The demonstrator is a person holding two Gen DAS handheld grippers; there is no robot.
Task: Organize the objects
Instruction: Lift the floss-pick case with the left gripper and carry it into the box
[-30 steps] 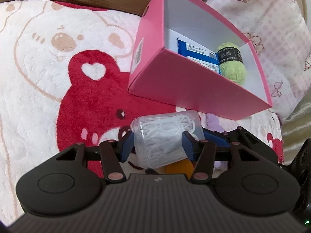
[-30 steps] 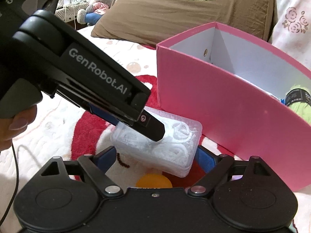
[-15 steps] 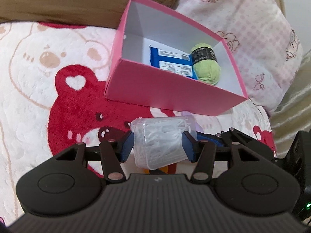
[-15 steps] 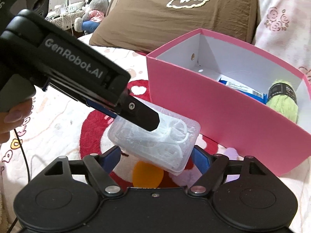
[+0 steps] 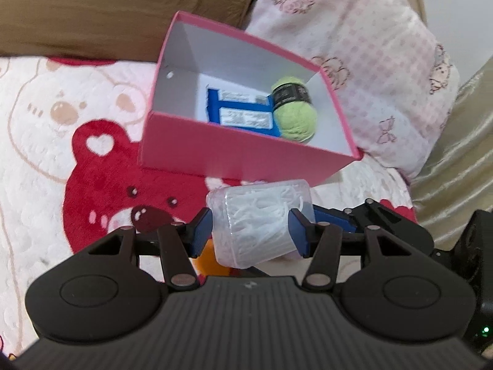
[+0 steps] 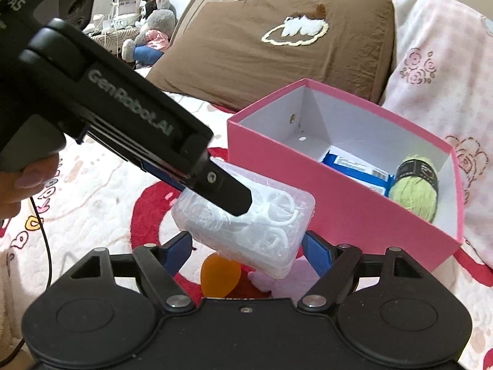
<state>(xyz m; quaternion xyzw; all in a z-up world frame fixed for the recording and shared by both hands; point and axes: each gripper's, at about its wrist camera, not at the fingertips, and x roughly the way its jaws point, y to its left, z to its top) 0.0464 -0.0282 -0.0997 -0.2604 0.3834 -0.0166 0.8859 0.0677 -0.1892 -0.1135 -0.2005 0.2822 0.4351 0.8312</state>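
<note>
My left gripper (image 5: 250, 228) is shut on a clear plastic box of white floss picks (image 5: 262, 215) and holds it tilted above the bed, short of the pink box (image 5: 240, 157). The pink box is open and holds a blue packet (image 5: 237, 111) and a green yarn ball (image 5: 294, 111). In the right wrist view the left gripper (image 6: 228, 194) crosses from the left with the clear box (image 6: 246, 225) in its fingers. My right gripper (image 6: 246, 248) is open and empty just under the clear box. The pink box (image 6: 339, 203) stands to the right.
An orange ball (image 6: 220, 273) and a small pink item (image 6: 262, 280) lie on the bear-print blanket (image 5: 61, 141) below the grippers. A brown pillow (image 6: 277, 49) and a pink floral pillow (image 5: 369, 61) lie behind the pink box. A plush toy (image 6: 154, 30) sits far left.
Both grippers have risen and pulled back a little, the left one carrying the clear box, so the inside of the pink box shows more. The right gripper stays open beneath it.
</note>
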